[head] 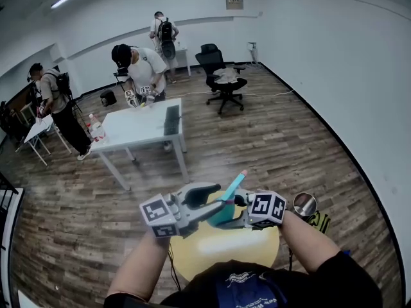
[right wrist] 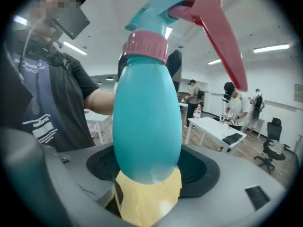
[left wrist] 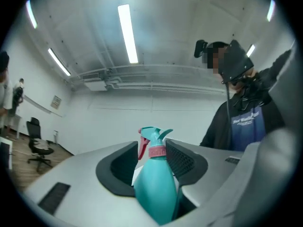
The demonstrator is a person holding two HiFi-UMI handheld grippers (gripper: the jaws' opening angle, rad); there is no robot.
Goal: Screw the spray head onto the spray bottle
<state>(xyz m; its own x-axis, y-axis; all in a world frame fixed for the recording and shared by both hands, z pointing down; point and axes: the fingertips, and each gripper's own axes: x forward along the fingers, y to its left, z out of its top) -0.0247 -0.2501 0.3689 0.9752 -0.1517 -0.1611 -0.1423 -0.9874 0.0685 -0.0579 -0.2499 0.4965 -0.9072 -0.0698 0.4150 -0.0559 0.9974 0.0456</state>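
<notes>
I hold a teal spray bottle (head: pixel 229 199) in the air above a round yellow table (head: pixel 212 249). Its teal spray head (left wrist: pixel 154 135) with a red trigger (right wrist: pixel 222 37) sits on the neck, above a pink collar (right wrist: pixel 146 45). My right gripper (right wrist: pixel 149 167) is shut on the bottle's rounded base (right wrist: pixel 147 126), and the bottle rises away from it. My left gripper (left wrist: pixel 152 162) has the bottle's body (left wrist: pixel 156 188) between its black pads. A thin light gap shows beside the left pad, so it stands open around the bottle. In the head view both grippers (head: pixel 215 205) (head: pixel 236 214) meet at the bottle.
A white table (head: pixel 138 127) stands further off with several people around it. A black office chair (head: pixel 221 76) is at the back. A round metal cup (head: pixel 305 204) sits by my right forearm. Wooden floor lies all around the yellow table.
</notes>
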